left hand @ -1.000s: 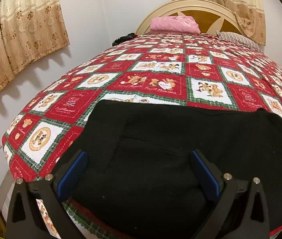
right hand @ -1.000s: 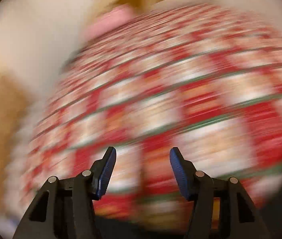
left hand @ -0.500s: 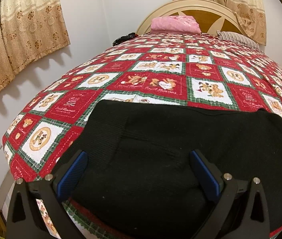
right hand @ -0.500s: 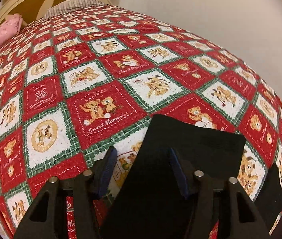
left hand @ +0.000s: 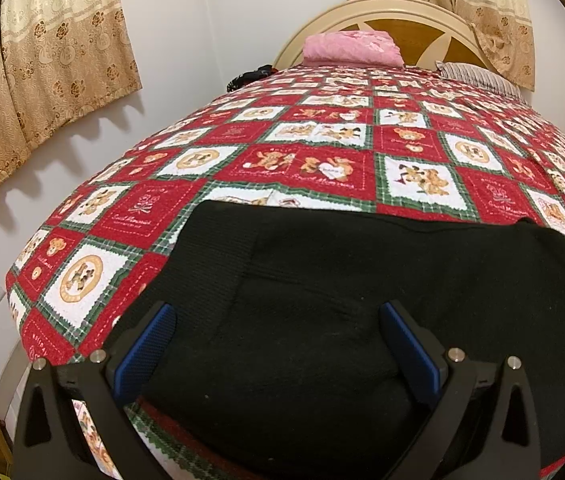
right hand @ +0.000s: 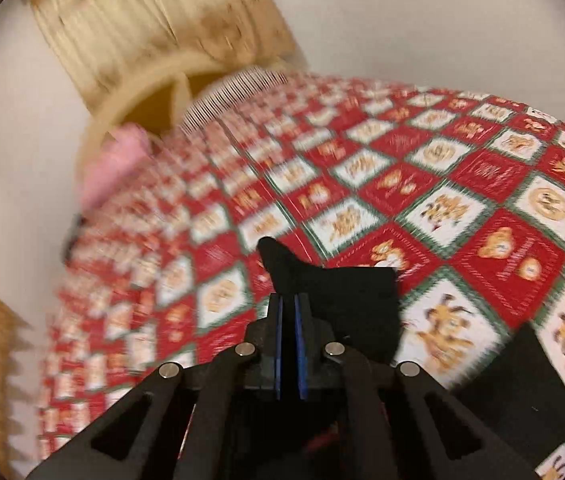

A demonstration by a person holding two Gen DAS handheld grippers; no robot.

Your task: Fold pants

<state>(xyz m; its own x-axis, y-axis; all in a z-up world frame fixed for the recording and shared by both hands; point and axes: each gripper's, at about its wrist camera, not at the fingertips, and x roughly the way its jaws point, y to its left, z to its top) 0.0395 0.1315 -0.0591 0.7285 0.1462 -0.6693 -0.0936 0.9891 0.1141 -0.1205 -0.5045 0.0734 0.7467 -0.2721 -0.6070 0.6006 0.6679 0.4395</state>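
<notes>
A bed point(left hand: 322, 152) fills both views, covered by a red, white and green quilt point(left hand: 266, 168) printed with teddy bears. Black pants point(left hand: 362, 300) lie on the quilt at the near end of the bed. The left wrist view is sharp and shows their broad dark upper part spread flat, directly ahead of and beneath the left gripper point(left hand: 278, 344), whose jaws stand wide apart with the cloth lying between the blue pads and neither pad pressing on it. The right wrist view is smeared with motion and shows the other end of the pants point(right hand: 346, 304): a leg end pinched between the jaws of the right gripper point(right hand: 289, 344), which have just been closing and now clamp the black fabric, a peak of cloth poking up past the tips and a squared hem hanging to the right of them. A second black leg end point(right hand: 522, 384) lies on the quilt further right, apart from the jaws. Far ahead of both pairs of jaws is a cream headboard point(left hand: 398, 20), with a pink folded blanket point(left hand: 352, 48) and a striped pillow point(left hand: 478, 76) before it. Gold patterned curtains point(left hand: 42, 60) hang to the left of the left jaws, seen clearly only in that view.
</notes>
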